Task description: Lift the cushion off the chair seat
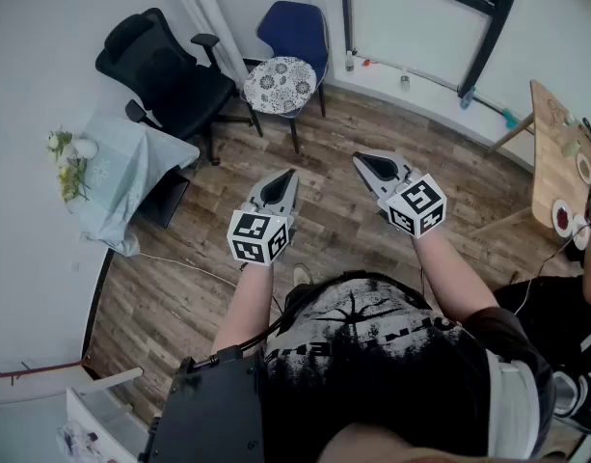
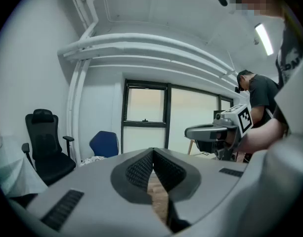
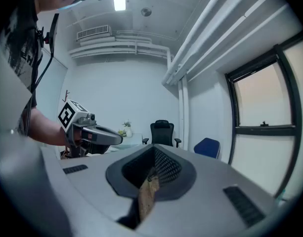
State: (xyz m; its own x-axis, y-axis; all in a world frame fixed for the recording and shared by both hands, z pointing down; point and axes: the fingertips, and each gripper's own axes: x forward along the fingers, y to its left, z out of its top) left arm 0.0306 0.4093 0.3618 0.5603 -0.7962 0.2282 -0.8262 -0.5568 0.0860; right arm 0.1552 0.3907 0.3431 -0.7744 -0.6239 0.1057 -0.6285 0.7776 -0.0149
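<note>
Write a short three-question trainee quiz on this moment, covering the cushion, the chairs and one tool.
1. True or false: the patterned cushion lies on the seat of the blue chair.
2. Pick one. The left tool is: A) shut on the cushion; B) shut and empty, held in the air short of the chairs; C) open around an armrest.
3. Fill in: the office chair beside the blue chair is ____ in colour.

Key: 1 true; 2 B; 3 black.

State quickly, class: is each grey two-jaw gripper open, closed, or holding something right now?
Left grey two-jaw gripper: closed, jaws together, holding nothing.
Right grey two-jaw gripper: closed, jaws together, holding nothing.
</note>
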